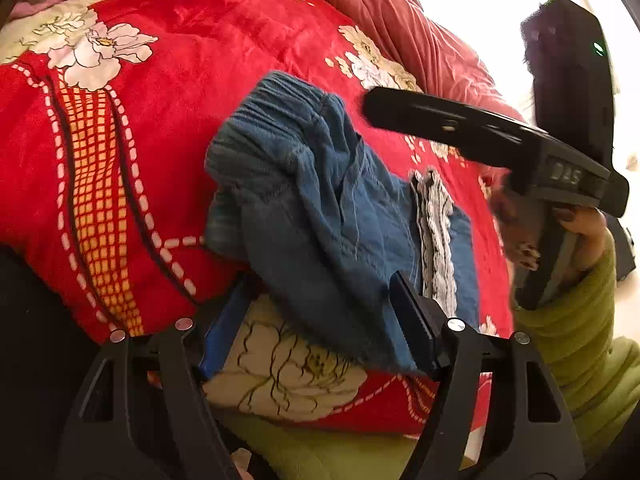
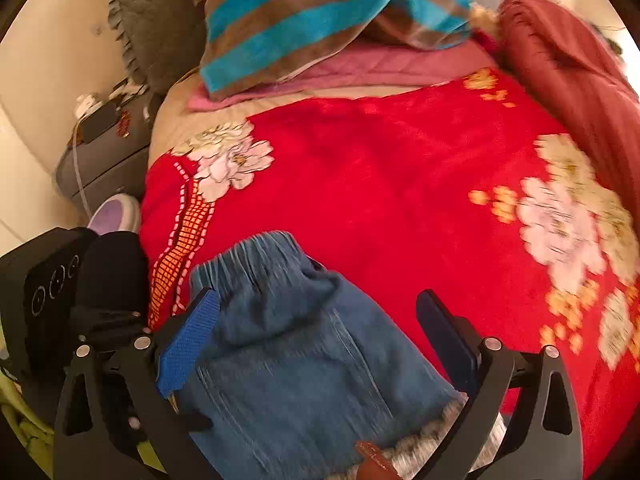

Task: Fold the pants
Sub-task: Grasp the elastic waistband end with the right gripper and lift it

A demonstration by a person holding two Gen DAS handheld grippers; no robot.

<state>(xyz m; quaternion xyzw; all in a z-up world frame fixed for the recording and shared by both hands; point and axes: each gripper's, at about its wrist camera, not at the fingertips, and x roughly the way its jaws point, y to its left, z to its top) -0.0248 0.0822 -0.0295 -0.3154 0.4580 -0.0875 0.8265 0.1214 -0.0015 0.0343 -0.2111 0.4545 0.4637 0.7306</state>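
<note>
Left tool [image 1: 320, 316]: half open around the near edge of the pants [image 1: 312, 208], pads not clearly pressing. Blue denim pants bunched on the red flowered blanket [image 1: 208, 40] of the bed, elastic waistband farthest away. Soft, limp, moderately heavy cloth, likely to sag; best taken at hem or waistband corners. Right tool [image 2: 316, 340]: wide open over the pants, holding nothing.
</note>
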